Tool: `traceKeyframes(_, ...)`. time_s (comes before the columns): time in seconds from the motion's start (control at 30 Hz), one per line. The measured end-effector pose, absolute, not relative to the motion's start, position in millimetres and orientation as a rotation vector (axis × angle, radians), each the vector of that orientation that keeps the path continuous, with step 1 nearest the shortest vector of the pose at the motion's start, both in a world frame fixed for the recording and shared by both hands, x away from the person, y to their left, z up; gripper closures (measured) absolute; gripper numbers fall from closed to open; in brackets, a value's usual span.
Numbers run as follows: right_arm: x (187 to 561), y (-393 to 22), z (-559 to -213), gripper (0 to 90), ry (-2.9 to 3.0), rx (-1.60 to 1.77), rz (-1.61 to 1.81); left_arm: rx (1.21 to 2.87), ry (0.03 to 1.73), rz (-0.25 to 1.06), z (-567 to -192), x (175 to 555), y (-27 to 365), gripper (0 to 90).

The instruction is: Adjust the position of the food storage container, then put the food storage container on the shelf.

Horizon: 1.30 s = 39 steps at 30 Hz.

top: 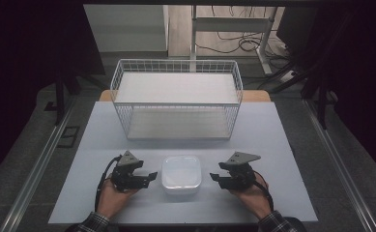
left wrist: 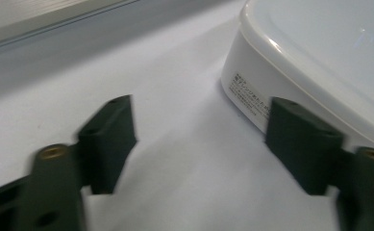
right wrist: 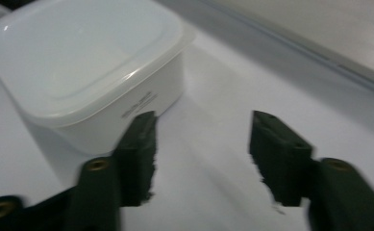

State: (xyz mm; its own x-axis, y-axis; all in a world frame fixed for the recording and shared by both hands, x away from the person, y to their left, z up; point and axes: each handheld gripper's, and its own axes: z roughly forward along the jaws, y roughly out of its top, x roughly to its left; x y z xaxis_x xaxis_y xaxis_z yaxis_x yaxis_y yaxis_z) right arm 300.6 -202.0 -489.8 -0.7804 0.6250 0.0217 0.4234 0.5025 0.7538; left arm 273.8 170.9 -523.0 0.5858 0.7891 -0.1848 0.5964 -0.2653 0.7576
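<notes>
Pale table (top: 272,145), empty wire basket (top: 176,96) beyond lidded white container (top: 181,174).

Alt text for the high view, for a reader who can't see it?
A lidded white container sits on a pale table between two hand-held grippers, left gripper and right gripper, both open. Behind it stands a white wire basket.
</notes>
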Motion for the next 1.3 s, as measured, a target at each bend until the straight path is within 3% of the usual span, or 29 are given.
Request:
traceKeyframes(0.07, 303.9, -206.7, -489.1, 27.7, 2.475, 0.902, 1.167, 1.966, 1.096, 0.298, -522.9, 272.0, 172.5, 16.4)
traceKeyframes(0.17, 306.5, -210.9, -489.8, 16.1, 2.450, 0.900, 1.189, 1.959, 1.093, 0.311, -524.1, 270.1, 174.2, 10.9)
traceKeyframes(0.33, 309.4, -211.6, -493.0, 6.9, 2.469, 0.902, 1.234, 2.002, 1.014, 0.339, -526.4, 267.2, 173.6, 6.1)
traceKeyframes(0.9, 306.0, -170.6, -478.7, 0.5, 2.538, 0.938, 1.285, 1.950, 0.941, 0.162, -498.1, 273.9, 145.2, 3.9)
traceKeyframes(1.2, 315.0, -149.5, -487.9, 10.8, 2.656, 0.967, 1.290, 1.991, 0.949, 0.093, -508.1, 280.9, 125.3, 8.6)
traceKeyframes(1.3, 315.6, -149.1, -492.6, 19.2, 2.714, 0.997, 1.316, 1.987, 0.946, 0.081, -506.9, 276.1, 126.1, 16.2)
